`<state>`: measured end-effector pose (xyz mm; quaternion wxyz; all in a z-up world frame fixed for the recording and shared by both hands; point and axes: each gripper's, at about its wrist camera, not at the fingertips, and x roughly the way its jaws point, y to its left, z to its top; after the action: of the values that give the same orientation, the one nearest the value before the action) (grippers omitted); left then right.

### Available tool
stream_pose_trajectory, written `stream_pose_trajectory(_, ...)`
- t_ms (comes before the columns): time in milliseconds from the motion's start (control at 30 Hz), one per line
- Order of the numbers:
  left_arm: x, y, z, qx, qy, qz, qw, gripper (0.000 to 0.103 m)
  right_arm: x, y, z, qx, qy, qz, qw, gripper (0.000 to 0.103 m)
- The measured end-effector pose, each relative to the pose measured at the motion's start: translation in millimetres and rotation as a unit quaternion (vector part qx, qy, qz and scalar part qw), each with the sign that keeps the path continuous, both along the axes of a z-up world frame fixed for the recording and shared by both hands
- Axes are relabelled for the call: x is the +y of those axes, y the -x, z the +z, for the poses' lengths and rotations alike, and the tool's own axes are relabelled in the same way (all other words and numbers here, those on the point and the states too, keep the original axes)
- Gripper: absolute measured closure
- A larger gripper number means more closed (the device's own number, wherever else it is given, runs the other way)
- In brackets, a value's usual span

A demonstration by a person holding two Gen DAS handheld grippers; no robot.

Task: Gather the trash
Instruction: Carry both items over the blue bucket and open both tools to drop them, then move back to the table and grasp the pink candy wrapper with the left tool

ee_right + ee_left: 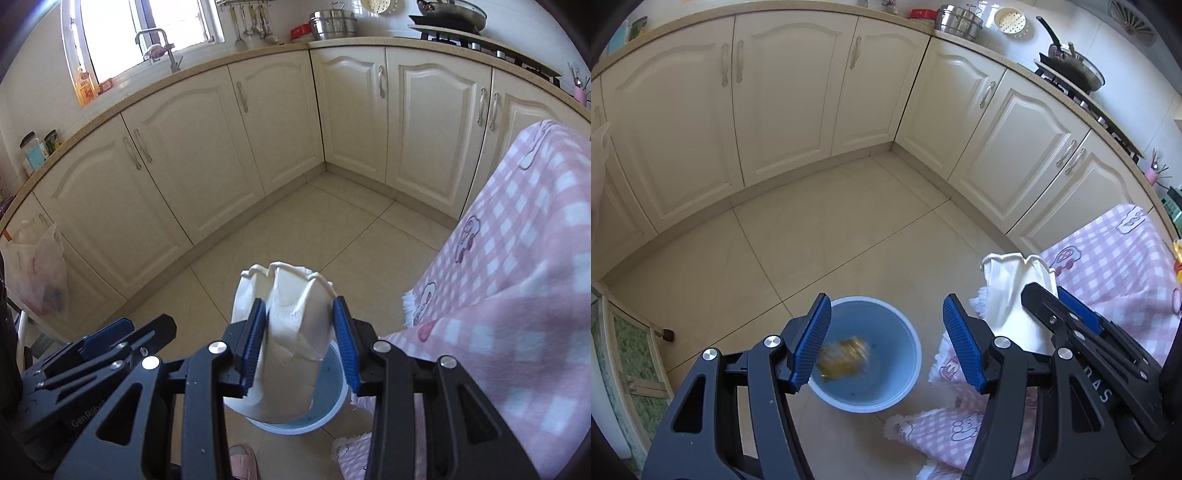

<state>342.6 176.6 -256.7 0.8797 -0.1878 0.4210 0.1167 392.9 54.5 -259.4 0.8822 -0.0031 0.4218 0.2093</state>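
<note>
Right wrist: "GenRobot" on left gripper (886, 343), released; right gripper (300, 343) grasping crumpled cup (291, 328).

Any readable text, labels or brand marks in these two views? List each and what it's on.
"GenRobo", cut off at the arm's edge: embossed on the left gripper body, seen in the right wrist view.
"DAS", partial: on the right gripper body.
Orange bottle on the windowsill: label too blurred.
Jars on the counter: too small.
</note>
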Motion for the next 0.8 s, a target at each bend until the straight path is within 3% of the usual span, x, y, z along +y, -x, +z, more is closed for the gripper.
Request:
stream_pose_trajectory(400,20,10,4,-0.002,-0.008,0.03,0.9995,0.038,25,-7,-1,0.002,-0.014,0.02,1.0,0.069)
stream_pose_trajectory(633,9,20,30,-0.026,-0.013,0.023,0.9993,0.038,14,6,26,-0.02,-0.018,0.013,1.0,0.068)
stream_pose_trajectory(800,-12,30,66,-0.063,-0.025,0.005,0.9977,0.036,-18,20,62,-0.052,-0.028,-0.013,0.998,0.068)
